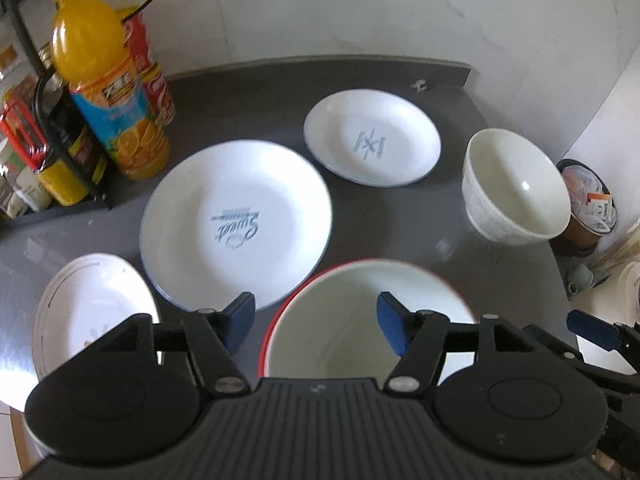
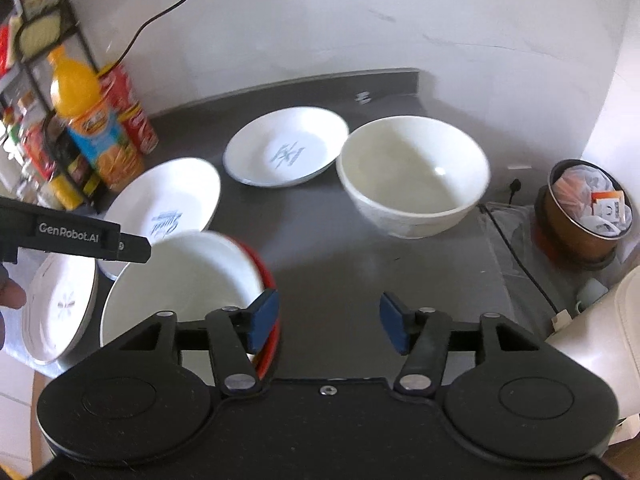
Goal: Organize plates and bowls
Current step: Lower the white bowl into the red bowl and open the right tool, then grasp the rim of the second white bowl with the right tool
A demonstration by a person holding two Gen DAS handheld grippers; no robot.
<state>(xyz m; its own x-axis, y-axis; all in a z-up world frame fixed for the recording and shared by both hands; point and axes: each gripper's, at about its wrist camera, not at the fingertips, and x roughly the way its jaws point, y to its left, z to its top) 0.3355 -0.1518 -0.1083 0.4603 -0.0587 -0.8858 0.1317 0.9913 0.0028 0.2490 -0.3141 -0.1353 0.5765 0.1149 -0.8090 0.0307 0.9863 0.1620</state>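
Left wrist view: the left gripper (image 1: 316, 322) hides the near side of the red-rimmed white bowl (image 1: 372, 320) at the near edge of the dark grey worktop (image 1: 400, 220); its blue fingers stand apart, one outside and one over the bowl, gripping nothing. A small white plate (image 1: 88, 312) at the near left edge is partly covered. The print on the large white blue-rimmed plate (image 1: 236, 220) is blurred.

Right wrist view: the right gripper (image 2: 328, 322) hovers over bare worktop, tongs apart and empty. The plain white bowl (image 2: 414, 176) sits near the right edge, beside the smaller blue-rimmed plate (image 2: 286, 146).

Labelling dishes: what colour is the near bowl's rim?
Red rim and outside, white inside: the near bowl. Clearest in the left wrist view.
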